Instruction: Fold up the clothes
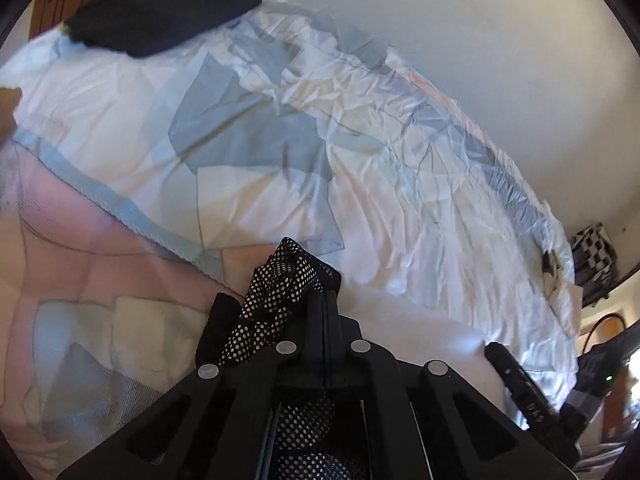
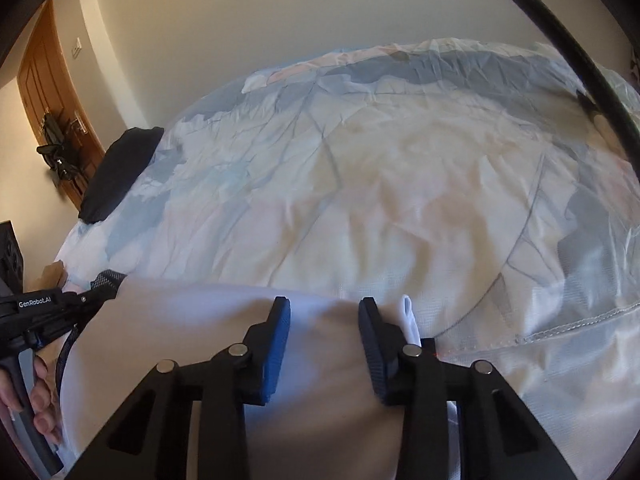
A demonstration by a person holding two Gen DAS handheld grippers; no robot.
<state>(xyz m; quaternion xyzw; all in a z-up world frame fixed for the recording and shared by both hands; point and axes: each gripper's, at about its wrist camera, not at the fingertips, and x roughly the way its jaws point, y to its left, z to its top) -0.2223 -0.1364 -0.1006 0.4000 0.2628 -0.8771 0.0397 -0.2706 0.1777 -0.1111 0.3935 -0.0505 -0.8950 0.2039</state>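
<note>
A white garment (image 2: 192,332) with black mesh trim lies on the bed at the near edge. My left gripper (image 1: 326,300) is shut on the black mesh trim (image 1: 280,288), which bunches up beside and under the fingers. In the right wrist view the left gripper (image 2: 96,286) holds the garment's left end. My right gripper (image 2: 324,304) is open, its jaws apart over the white fabric near the garment's right edge, where a small white fold (image 2: 408,316) sticks up beside the right finger.
The bed has a crumpled white, grey and pink patterned duvet (image 2: 400,180). A dark pillow (image 1: 160,8) lies at its far end, also in the right wrist view (image 2: 120,172). A wooden door (image 2: 52,96) stands to the left. A black cable (image 2: 580,56) crosses the upper right.
</note>
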